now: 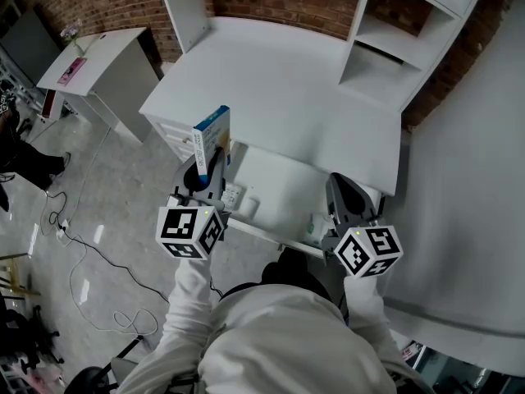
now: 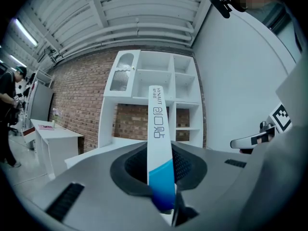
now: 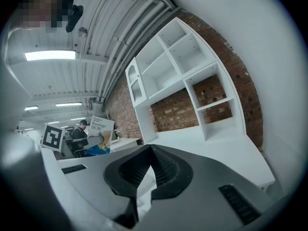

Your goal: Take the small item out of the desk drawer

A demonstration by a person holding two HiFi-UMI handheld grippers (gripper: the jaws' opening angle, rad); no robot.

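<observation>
My left gripper (image 1: 209, 167) is shut on a flat white and blue box (image 1: 212, 130). It holds the box upright above the left end of the open desk drawer (image 1: 275, 238). In the left gripper view the box (image 2: 159, 138) stands edge-on between the dark pads (image 2: 185, 165), with its blue end down in the jaws. My right gripper (image 1: 340, 191) hovers over the drawer's right end. Its jaws (image 3: 147, 174) are shut with nothing between them. The right gripper view also shows the box (image 3: 99, 129) off to its left.
The drawer sticks out from under the white desk (image 1: 279, 89) and holds a few small white items (image 1: 238, 197). A white shelf unit (image 1: 410, 31) stands on the desk's far right. A white side table (image 1: 90, 64) and floor cables (image 1: 82, 253) lie to the left.
</observation>
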